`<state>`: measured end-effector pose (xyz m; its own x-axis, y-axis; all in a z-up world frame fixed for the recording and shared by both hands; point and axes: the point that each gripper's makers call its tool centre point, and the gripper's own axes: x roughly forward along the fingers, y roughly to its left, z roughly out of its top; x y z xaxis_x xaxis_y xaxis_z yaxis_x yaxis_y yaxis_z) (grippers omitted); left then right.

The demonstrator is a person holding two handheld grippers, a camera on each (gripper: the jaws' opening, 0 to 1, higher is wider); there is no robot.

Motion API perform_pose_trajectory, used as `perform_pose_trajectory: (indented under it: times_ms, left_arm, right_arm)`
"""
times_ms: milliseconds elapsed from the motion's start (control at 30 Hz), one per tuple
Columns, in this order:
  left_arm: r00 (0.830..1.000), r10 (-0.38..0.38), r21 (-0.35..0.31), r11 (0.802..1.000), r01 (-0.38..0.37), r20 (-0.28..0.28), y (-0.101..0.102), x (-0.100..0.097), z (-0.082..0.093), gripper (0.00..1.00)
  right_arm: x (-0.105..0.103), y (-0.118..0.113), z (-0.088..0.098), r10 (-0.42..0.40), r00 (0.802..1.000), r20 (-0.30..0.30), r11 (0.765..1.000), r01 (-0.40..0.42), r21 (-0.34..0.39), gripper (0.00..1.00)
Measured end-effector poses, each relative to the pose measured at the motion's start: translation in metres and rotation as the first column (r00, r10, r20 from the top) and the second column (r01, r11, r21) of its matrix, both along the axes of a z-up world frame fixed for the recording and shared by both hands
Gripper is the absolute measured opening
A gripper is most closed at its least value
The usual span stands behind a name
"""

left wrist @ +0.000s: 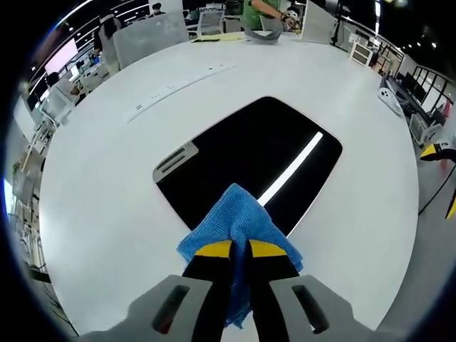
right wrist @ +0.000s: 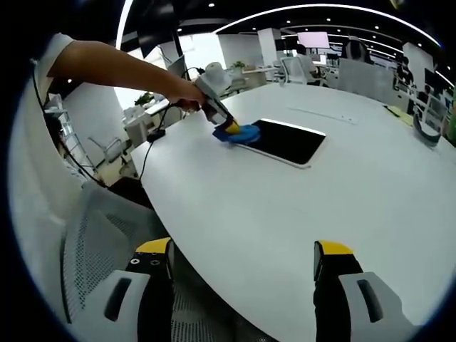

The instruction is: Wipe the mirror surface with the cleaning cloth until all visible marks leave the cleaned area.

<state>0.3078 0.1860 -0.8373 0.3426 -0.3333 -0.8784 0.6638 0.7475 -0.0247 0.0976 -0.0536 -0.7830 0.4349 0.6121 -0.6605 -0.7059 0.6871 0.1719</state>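
Note:
A dark rectangular mirror [left wrist: 249, 157] lies flat on the white table [left wrist: 107, 178], reflecting a bright ceiling light strip. My left gripper [left wrist: 240, 249] is shut on a blue cleaning cloth [left wrist: 235, 217], which rests on the mirror's near edge. In the right gripper view the mirror [right wrist: 288, 141] sits far across the table, with the left gripper [right wrist: 229, 128] and blue cloth [right wrist: 244, 133] at its left end, held by a person's arm [right wrist: 121, 68]. My right gripper [right wrist: 242, 256] is open and holds nothing, hovering over the table's near edge, far from the mirror.
A white mesh chair [right wrist: 107, 235] stands below the table edge by my right gripper. Cables [right wrist: 146, 153] hang off the table's left side. A grey item [left wrist: 262, 35] and a person in green [left wrist: 260, 11] are at the far end. Desks and chairs surround the table.

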Motion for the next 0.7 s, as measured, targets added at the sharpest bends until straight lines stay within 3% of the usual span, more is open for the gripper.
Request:
perform_pose_trajectory:
  times_ms: [700]
  left_arm:
    - [1.0, 0.0, -0.005, 1.0, 0.0, 0.007, -0.007, -0.0001, -0.0004, 0.05]
  right_arm:
    - [-0.0056, -0.0059, -0.0022, -0.006, 1.0, -0.007, 1.0, 0.006, 0.0, 0.79]
